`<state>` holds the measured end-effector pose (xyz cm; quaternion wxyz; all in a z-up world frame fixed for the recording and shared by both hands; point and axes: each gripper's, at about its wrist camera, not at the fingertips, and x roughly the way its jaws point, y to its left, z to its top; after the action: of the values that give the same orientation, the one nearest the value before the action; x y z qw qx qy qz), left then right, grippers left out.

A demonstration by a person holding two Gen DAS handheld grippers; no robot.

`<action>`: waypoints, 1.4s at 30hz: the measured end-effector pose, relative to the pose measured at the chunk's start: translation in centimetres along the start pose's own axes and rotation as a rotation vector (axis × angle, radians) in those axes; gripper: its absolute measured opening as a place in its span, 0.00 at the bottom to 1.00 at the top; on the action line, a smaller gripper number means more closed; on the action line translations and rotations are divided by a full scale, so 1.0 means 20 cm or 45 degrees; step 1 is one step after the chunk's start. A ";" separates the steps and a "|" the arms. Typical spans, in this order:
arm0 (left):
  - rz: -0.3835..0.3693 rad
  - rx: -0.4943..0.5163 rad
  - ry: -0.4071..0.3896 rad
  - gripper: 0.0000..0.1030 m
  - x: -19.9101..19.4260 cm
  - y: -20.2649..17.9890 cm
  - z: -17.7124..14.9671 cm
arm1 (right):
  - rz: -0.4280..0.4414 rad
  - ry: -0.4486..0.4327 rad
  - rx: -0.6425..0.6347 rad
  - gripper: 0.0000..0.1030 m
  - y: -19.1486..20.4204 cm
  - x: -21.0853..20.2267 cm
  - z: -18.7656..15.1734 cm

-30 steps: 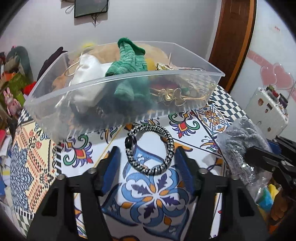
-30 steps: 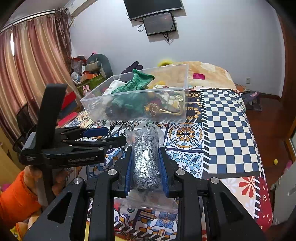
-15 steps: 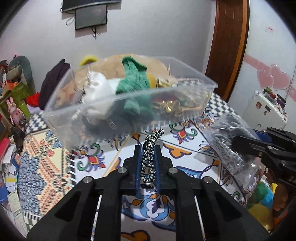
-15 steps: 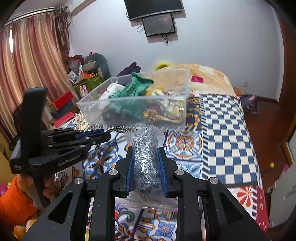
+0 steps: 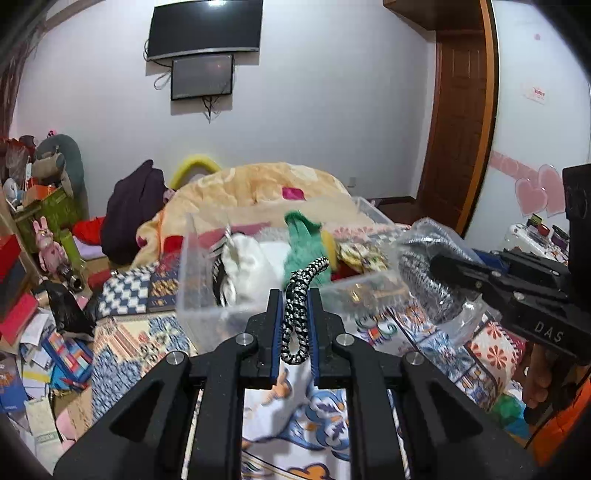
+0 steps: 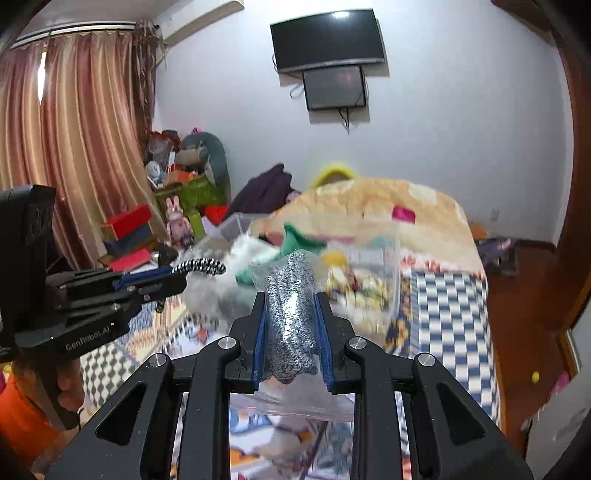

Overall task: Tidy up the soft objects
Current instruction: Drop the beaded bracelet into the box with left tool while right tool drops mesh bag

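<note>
Braided loop (image 5: pixel 299 310) upright in left gripper (image 5: pixel 294 332), leaning toward bin (image 5: pixel 207 291)

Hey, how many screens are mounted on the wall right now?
2. A wide curved black TV sits high on the white wall, and a smaller dark monitor hangs directly below it. None other shows in either view, though parts of the walls lie outside the frames.

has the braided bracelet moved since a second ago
Yes. The bracelet lay flat on the patterned cloth in front of the bin; now the left claw holds it pinched, lifted off the cloth to the bin's rim height.
</note>
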<state>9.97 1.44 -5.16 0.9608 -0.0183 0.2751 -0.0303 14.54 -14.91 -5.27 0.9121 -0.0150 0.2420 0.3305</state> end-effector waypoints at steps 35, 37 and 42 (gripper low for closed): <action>0.056 -0.105 0.078 0.24 0.43 0.17 0.06 | -0.116 0.156 -0.045 0.25 0.02 0.47 0.09; 0.054 -0.093 0.079 0.28 0.42 0.16 0.05 | -0.109 0.178 -0.039 0.28 0.01 0.47 0.08; 0.061 -0.071 0.065 0.51 0.38 0.14 0.03 | -0.135 0.163 -0.045 0.51 0.00 0.41 0.09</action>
<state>16.93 3.79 -8.84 0.9530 -0.0378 0.3007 0.0000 20.81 -9.70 -7.45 0.9106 -0.0650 0.2928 0.2842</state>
